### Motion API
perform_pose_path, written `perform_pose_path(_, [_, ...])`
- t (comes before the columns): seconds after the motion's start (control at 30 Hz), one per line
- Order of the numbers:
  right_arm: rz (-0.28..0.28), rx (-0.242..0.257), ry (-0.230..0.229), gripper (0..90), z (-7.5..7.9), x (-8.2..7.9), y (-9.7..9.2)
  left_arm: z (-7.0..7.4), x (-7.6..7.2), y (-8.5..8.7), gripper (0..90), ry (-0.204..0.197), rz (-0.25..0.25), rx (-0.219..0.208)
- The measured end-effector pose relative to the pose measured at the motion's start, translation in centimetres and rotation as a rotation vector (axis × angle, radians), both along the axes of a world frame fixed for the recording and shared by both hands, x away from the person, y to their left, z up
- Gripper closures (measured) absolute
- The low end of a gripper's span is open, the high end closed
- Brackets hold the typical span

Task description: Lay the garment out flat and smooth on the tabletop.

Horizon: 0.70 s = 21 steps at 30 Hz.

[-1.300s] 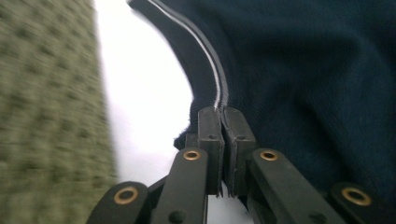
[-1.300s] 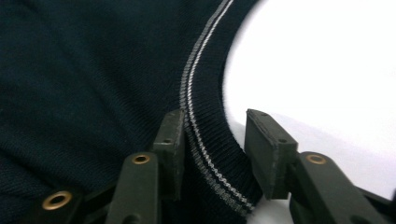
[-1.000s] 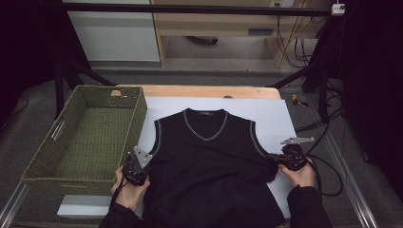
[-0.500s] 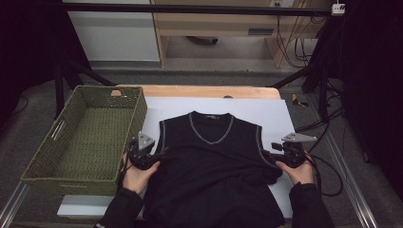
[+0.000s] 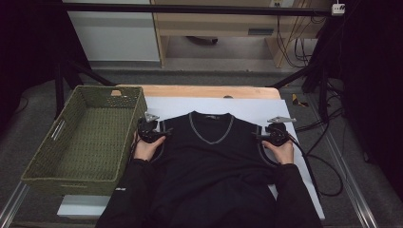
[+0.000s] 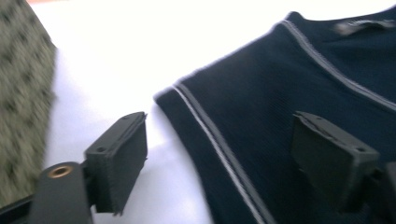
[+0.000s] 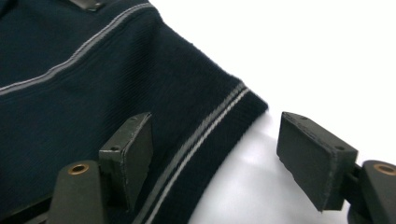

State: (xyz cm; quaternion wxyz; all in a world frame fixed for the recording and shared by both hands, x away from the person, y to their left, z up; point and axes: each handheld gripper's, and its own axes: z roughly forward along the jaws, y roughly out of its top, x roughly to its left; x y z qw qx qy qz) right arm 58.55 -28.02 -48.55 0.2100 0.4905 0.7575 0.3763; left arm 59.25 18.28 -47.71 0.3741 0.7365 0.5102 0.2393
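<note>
The left tongs (image 5: 151, 131) stand wide with nothing clamped; the jaws have just been opening. In the left gripper view, one jaw hangs over the white sheet (image 6: 140, 56) and the other over the vest's (image 6: 289, 107) shoulder, with the grey-striped armhole edge (image 6: 215, 144) running between them. The right tongs (image 5: 272, 135) also stand wide and grip nothing, having likewise just been opening. In the right gripper view, one jaw sits above the dark knit and the other above the white sheet, with the armhole edge between them.

The vest (image 5: 209, 161) is dark, sleeveless and V-necked. It lies flat, front up, on the white sheet (image 5: 256, 107) covering the desk (image 5: 199, 91). Its long axis runs from 6 to 12 o'clock in the high view, with the neckline (image 5: 211, 128) pointing to 12 o'clock and the hem toward the person. The left tongs are at the vest's 9 o'clock shoulder, the right at its 3 o'clock shoulder.

A green woven basket (image 5: 85, 137) stands at 9 o'clock, just beside the left tongs.
</note>
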Motion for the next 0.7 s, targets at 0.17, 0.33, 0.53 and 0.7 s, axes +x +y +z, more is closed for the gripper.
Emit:
perform_pose_path(0.17, [-0.018,-0.009,0.02,31.1,-0.1,1.5,0.3,-0.2,1.7,-0.1,31.3,0.011,-0.009,0.06])
perform_pose_path(0.33, [-0.015,-0.018,0.022,40.6,0.0,2.1,0.5,-0.7,2.5,-0.2,43.4,0.028,-0.034,0.04])
perform_pose_path(0.53, [-0.023,-0.011,0.021,46.7,0.1,1.8,0.8,-0.7,2.0,-0.5,52.3,0.026,-0.047,0.034])
perform_pose_path(0.7, [-0.031,-0.014,0.016,46.8,0.0,1.5,1.0,-0.6,2.0,-0.4,57.7,0.04,-0.044,0.004])
